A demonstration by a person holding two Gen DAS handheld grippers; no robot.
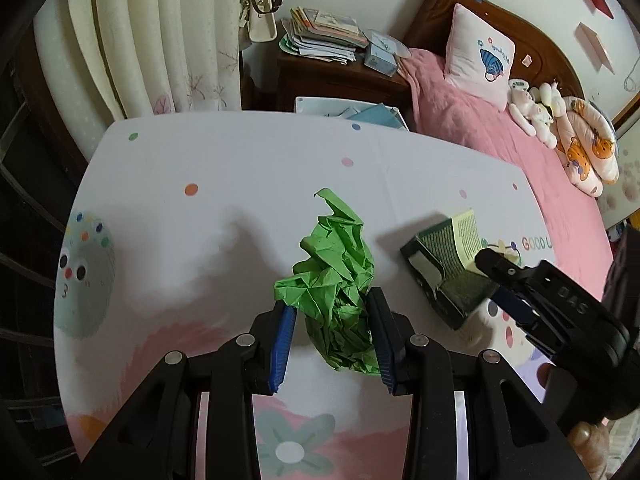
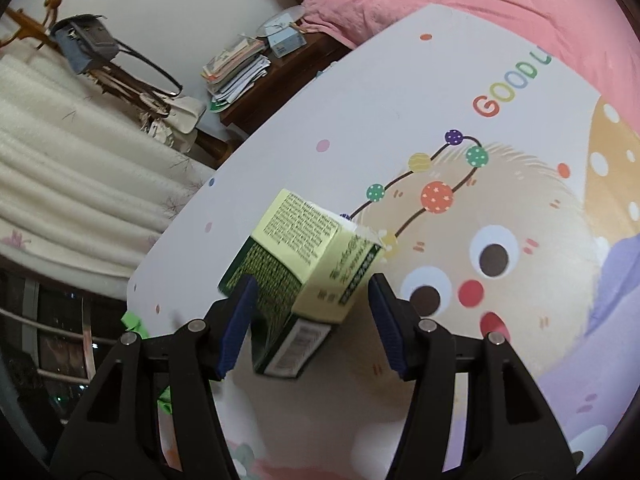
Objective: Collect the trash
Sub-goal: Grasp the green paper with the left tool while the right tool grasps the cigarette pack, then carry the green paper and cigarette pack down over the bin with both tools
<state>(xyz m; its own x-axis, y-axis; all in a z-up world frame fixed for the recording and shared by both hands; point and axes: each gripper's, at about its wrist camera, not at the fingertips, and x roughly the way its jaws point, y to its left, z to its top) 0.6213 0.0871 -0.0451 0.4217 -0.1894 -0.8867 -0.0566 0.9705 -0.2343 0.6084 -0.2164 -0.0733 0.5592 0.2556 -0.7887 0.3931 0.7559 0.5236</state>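
Note:
A crumpled ball of green paper [image 1: 336, 276] hangs just above the white cartoon-printed table [image 1: 200, 160], with my left gripper [image 1: 330, 300] shut on its lower half. To its right lies a small yellow and dark green carton [image 1: 444, 268] on the table. My right gripper [image 2: 313, 280] stands open around the carton [image 2: 304, 264]: the left pad is at its dark green side and the right pad is a little apart from it. In the left wrist view the right gripper [image 1: 494, 280] reaches in from the right edge. A scrap of the green paper [image 2: 132, 320] shows at the left.
A pink bed [image 1: 500, 140] with a pillow and soft toys runs along the table's far right side. Behind the table are a wooden nightstand [image 1: 340, 80] stacked with papers, a white box [image 1: 344, 110], curtains [image 1: 140, 40] and a hanging bag [image 1: 260, 20].

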